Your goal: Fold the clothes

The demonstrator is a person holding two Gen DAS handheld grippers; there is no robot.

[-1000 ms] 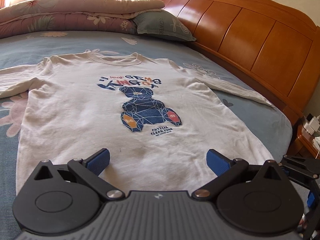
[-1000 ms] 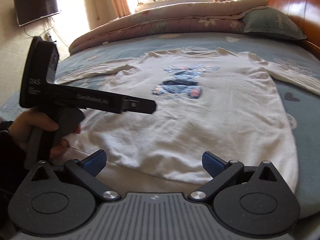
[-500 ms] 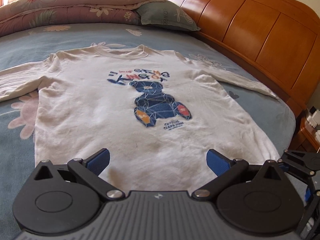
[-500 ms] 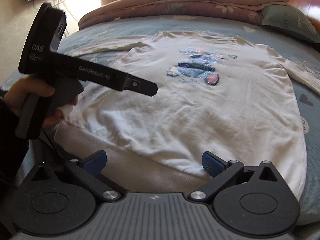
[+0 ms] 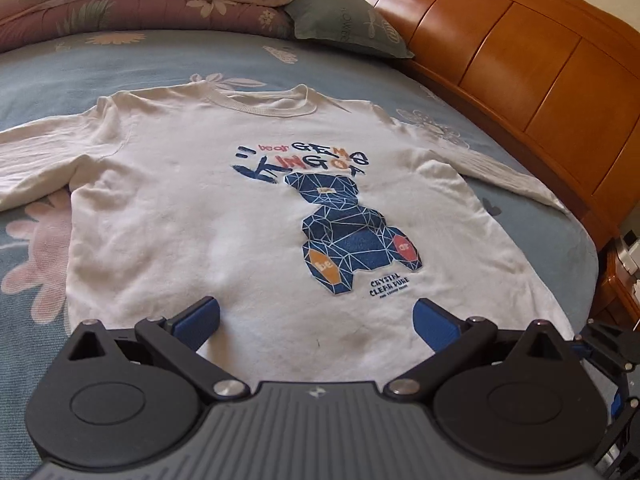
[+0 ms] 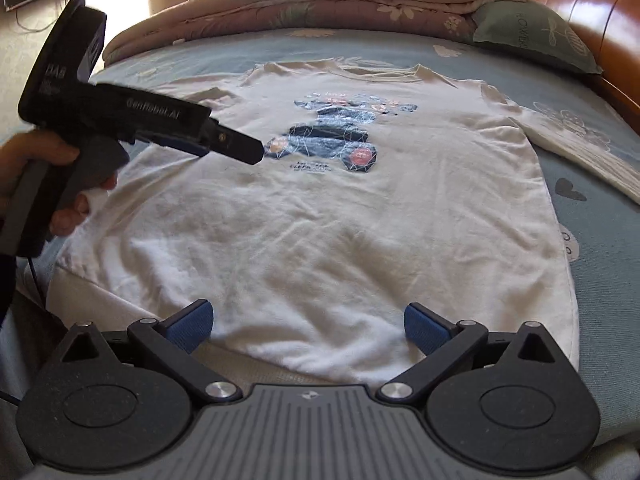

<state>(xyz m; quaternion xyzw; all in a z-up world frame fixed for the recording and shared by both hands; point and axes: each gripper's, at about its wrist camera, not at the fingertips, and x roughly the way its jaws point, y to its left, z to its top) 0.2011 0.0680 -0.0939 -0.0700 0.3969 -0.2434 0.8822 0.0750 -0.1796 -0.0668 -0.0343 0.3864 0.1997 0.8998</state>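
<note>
Not yet begun: shirt (image 5: 224, 216) flat, unfolded on bed (image 5: 120, 64) ahead of left tongs (image 5: 316, 320) and right tongs (image 6: 308, 326), both wide open, empty.

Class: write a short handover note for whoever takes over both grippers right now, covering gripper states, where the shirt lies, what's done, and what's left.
Left gripper: jaws open, empty, above the shirt's lower part.
Right gripper: jaws open, empty, near the hem.
White long-sleeved shirt: flat on the bed, print side up, both sleeves spread out.
Done: shirt laid out, no fold made.
Left: all the folding, probably sleeves first, then the body.
</note>
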